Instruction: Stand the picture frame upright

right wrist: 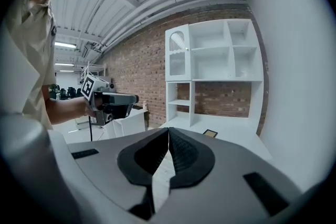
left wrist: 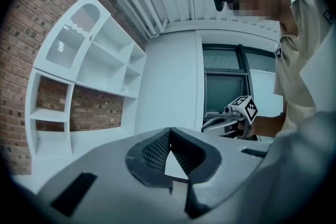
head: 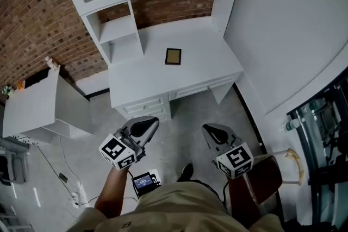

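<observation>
Holding left gripper (head: 144,126) and right gripper (head: 215,134) with fingers pressed together, empty, a person faces the picture frame (head: 173,56) lying flat on the desk (head: 206,65) well beyond them; unopened fingers risk shoving, not gripping, it.

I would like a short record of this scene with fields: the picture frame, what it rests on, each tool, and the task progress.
picture frame: lying flat, not upright
support: white desk, frame near the middle of its top
left tool: jaws together, nothing held, away from the desk
right tool: jaws together, nothing held, away from the desk
task progress: frame not yet touched
</observation>
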The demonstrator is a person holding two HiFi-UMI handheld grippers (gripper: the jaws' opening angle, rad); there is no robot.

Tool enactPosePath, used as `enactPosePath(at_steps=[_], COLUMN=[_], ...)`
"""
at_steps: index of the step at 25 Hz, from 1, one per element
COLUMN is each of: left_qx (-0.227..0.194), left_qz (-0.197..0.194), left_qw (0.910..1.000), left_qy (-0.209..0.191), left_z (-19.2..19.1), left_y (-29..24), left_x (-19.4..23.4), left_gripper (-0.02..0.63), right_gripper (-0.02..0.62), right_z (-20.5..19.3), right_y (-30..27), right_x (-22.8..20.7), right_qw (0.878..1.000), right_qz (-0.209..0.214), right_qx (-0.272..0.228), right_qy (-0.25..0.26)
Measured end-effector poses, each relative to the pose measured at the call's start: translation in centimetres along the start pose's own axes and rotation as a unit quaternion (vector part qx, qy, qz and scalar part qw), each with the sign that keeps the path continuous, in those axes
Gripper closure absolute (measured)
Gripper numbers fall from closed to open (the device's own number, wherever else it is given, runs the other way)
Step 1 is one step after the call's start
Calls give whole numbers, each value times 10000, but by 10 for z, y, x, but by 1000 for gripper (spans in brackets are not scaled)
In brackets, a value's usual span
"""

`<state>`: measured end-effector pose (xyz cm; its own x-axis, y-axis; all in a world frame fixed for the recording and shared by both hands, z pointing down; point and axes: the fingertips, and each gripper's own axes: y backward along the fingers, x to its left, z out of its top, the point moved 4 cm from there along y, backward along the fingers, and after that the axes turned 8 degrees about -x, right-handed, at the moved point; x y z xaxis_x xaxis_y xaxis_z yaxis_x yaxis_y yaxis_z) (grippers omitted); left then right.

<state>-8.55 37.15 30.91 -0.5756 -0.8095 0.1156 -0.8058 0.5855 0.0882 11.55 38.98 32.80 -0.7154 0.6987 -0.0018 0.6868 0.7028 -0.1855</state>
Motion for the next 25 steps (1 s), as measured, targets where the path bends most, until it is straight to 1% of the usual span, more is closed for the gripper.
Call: enactPosePath(at_steps=[5, 9, 13, 19, 25], left_qx=[12, 120, 134, 210, 158], left_qz=[209, 271, 298, 118, -76], left_qw=[9998, 9995, 9994, 9997, 9998], left_qy=[-17, -89, -91, 18, 72], left_z=[-3, -1, -3, -14, -14], left_y=[-50, -75, -95, -131, -168], left_x=[16, 30, 52, 97, 167], left_gripper=[598, 598, 598, 598, 598], right_gripper=[591, 592, 591, 592, 592], right_z=[2, 4, -2, -9, -3], right_y=[-19, -33, -50, -82, -137], right_x=[-52, -79, -99, -135, -178], right_qw=[9994, 9991, 9990, 9994, 9995], right_qz=[321, 419, 454, 306, 52], right_qx=[-30, -88, -18, 117, 272], right_qy=[112, 41, -37, -146, -159])
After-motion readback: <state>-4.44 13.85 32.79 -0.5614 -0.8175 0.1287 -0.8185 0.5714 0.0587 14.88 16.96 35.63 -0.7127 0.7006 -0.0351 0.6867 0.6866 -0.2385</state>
